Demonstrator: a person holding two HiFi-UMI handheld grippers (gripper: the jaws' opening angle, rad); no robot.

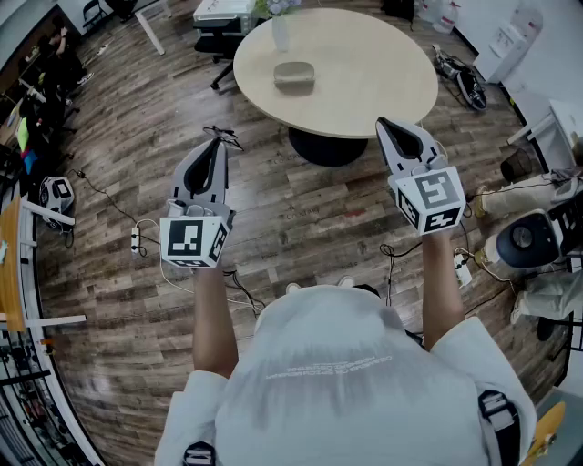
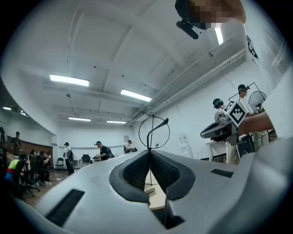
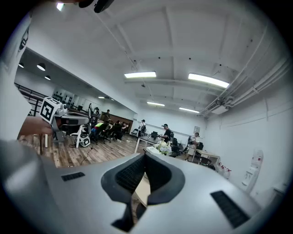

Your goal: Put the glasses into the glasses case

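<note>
A grey-green glasses case [image 1: 294,75] lies on the round beige table [image 1: 383,73], to the left of its middle; its lid looks closed. My left gripper [image 1: 219,143] is held above the wooden floor, short of the table, shut on thin wire-rimmed glasses [image 1: 223,136]. In the left gripper view a round lens rim and a temple of the glasses [image 2: 154,132] stick up from the pinched jaws of the left gripper [image 2: 149,154]. My right gripper [image 1: 386,124] hovers at the table's near edge, shut with nothing in it; the right gripper [image 3: 143,156] has its pads pressed together.
A vase of flowers [image 1: 280,27] stands on the table behind the case. The table's dark pedestal [image 1: 328,146] is below. Cables and a power strip [image 1: 137,239] lie on the floor at left. Machines [image 1: 524,238] stand at right. Several people work at desks in the background.
</note>
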